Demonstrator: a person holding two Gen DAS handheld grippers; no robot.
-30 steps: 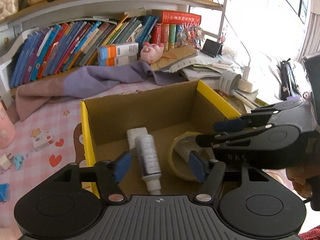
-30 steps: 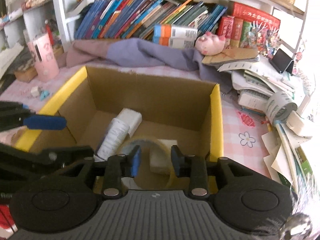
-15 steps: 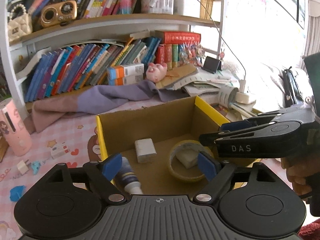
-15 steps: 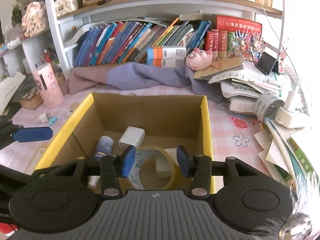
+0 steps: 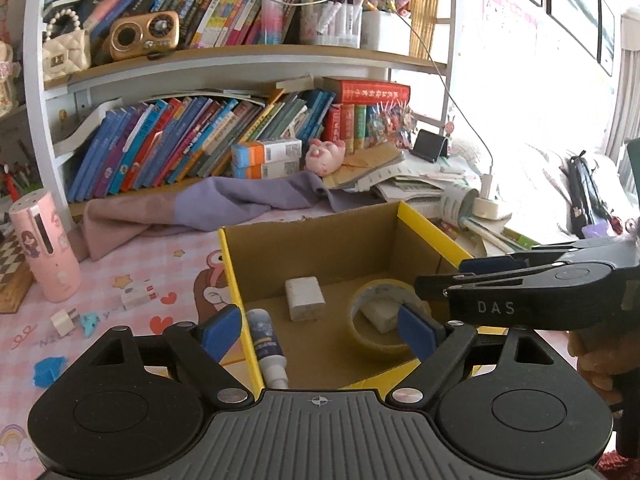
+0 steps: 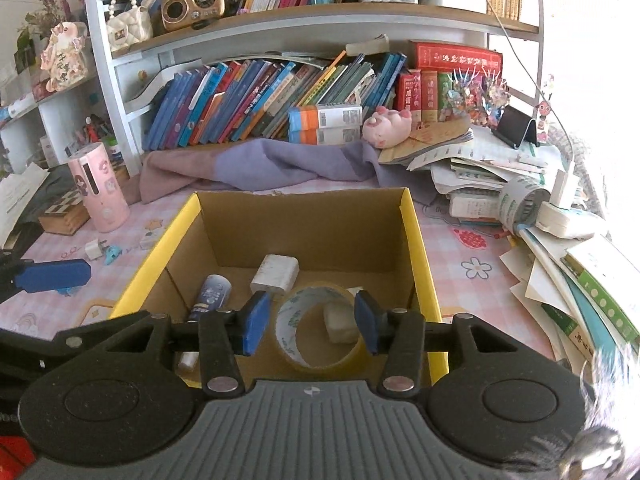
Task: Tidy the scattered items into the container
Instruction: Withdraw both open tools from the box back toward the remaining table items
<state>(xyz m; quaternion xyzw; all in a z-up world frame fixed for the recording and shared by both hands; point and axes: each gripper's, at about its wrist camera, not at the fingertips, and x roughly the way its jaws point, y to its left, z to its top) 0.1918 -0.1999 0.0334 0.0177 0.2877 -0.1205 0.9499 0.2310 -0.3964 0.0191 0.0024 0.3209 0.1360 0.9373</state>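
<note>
Cluttered pink desk below crowded bookshelves, with two handheld grippers raised over a cardboard box.

Left gripper (image 5: pixel 320 330) stands wide and empty above the box's near left wall; right gripper (image 6: pixel 310 318) is moderately spread, also empty, over the tape roll (image 6: pixel 320 328); cardboard box (image 6: pixel 414 240) already holds that roll, a small white block (image 6: pixel 340 322) inside it, a spray bottle (image 6: pixel 210 298) and a white charger (image 6: pixel 276 274); outside, well apart on the desk (image 5: pixel 120 264), a white plug (image 5: pixel 64 320), a blue clip (image 5: pixel 89 321) and a small white box (image 5: pixel 138 298) remain; judging from here, reaching left could clip the box wall or nudge the pink tumbler (image 5: pixel 44 250) nearby.
</note>
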